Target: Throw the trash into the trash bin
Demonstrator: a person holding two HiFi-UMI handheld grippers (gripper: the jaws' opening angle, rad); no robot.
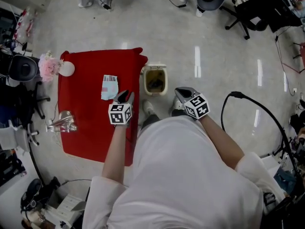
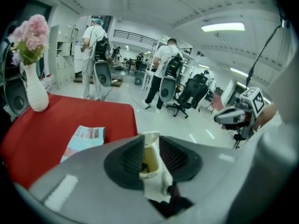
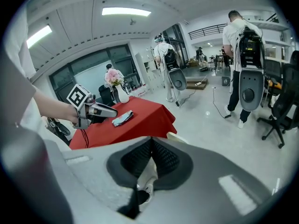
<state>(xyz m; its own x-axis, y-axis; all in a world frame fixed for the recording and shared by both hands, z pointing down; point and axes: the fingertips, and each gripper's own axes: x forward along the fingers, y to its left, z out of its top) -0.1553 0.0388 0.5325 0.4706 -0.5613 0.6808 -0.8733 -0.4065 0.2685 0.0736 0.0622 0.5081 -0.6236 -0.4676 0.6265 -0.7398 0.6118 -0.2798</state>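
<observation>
The left gripper (image 1: pixel 126 96) is held slightly open and empty over the edge of the red table (image 1: pixel 86 128), just beside the packet (image 1: pixel 109 87) lying there. The right gripper (image 1: pixel 181 91) is closed on nothing, near the trash bin (image 1: pixel 155 66) on the floor.

**Matt cloth, polished floor**

A matt red cloth (image 1: pixel 90 104) covers the desk (image 1: pixel 81 142). The pale floor (image 1: pixel 214 42) is glossy and mirrors the lights. At two o'clock from the desk, the trash bin (image 1: pixel 155 66) looks like smooth cream plastic. A crinkled silvery wrapper (image 1: pixel 61 123) shines at eight o'clock.
</observation>
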